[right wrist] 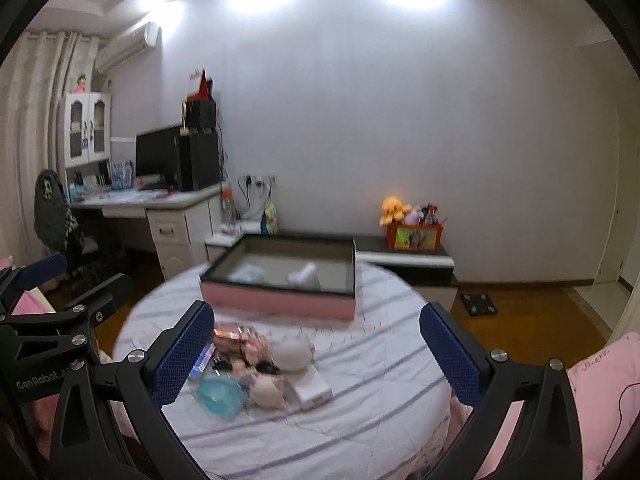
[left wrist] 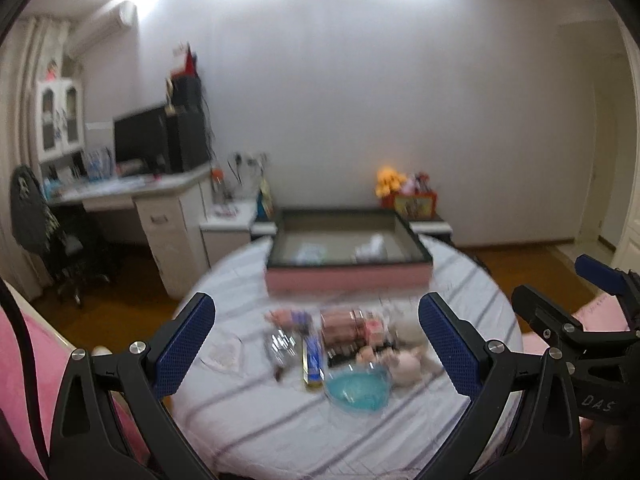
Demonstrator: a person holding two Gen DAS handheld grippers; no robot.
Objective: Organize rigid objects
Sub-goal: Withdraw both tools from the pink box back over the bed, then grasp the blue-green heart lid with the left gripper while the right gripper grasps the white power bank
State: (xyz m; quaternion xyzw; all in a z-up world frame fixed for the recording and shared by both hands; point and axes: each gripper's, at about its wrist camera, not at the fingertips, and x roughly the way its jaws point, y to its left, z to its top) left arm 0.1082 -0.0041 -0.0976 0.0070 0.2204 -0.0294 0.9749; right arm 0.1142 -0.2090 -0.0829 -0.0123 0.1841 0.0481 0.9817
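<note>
Both claws, left (left wrist: 316, 344) and right (right wrist: 316, 346), hang wide apart and empty above the bed (right wrist: 380, 360). The blurred toy pile (left wrist: 344, 348) lies just nearer than the tray (left wrist: 348, 248).

Both views motion-blurred. Small objects (left wrist: 340, 344) piled on the round table (left wrist: 248, 432) smear together; most can't be identified (teal bowl (left wrist: 357, 390) and white box (right wrist: 314, 390) readable). Contents of pink tray (right wrist: 280, 300) are pale blobs, unclear. Right gripper (right wrist: 316, 356) hides part of the pile behind its left finger. Left gripper (left wrist: 316, 344) bases cut off at the bottom edge. Desk (left wrist: 120, 192) clutter too small to tell.
</note>
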